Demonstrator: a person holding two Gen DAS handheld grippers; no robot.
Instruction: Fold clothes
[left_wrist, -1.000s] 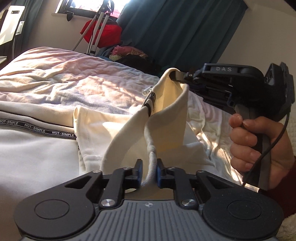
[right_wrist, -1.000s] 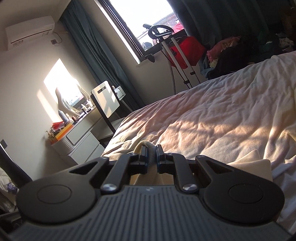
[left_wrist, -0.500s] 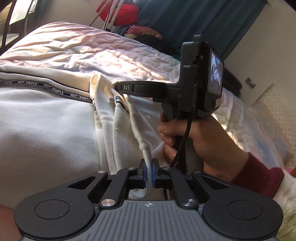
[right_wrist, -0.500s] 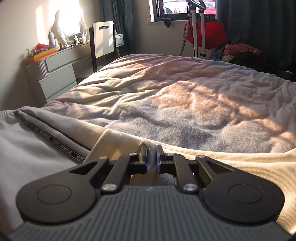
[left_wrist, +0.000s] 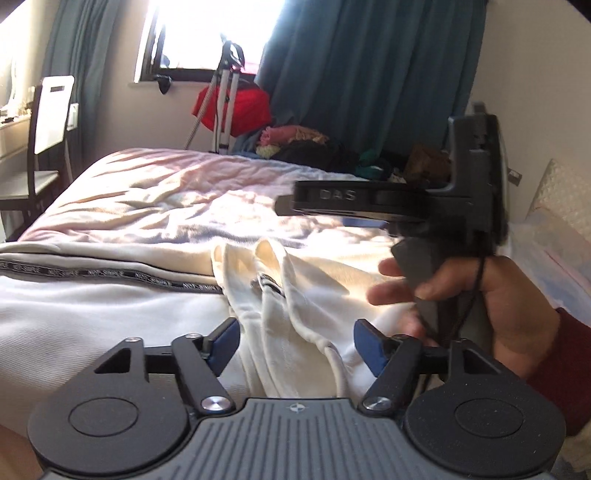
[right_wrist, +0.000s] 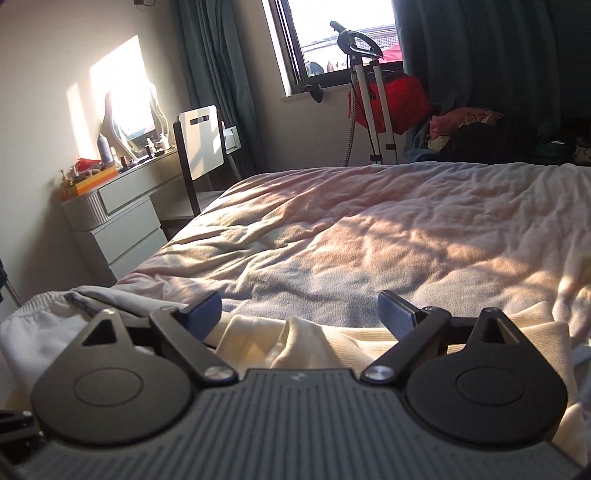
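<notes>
A cream garment (left_wrist: 295, 295) with a black lettered stripe lies on the bed, its folded-over end bunched in loose ridges in front of me. My left gripper (left_wrist: 295, 341) is open, its blue pads on either side of the cloth, holding nothing. My right gripper (right_wrist: 300, 314) is open above the cream cloth (right_wrist: 295, 343) at the near edge of the bed. In the left wrist view the right gripper's body (left_wrist: 406, 206) hovers above the garment, held by a hand in a dark red sleeve.
The rumpled pale duvet (right_wrist: 369, 229) stretches away beyond the garment. A grey dresser (right_wrist: 114, 218) and a chair (right_wrist: 201, 147) stand left of the bed. A garment steamer (left_wrist: 225, 103), a red bag and a pile of clothes (left_wrist: 295, 144) sit under the window.
Both grippers have opened and let go of the cream cloth, which now lies on the bed. Both grippers have lifted and tilted up toward the window.
</notes>
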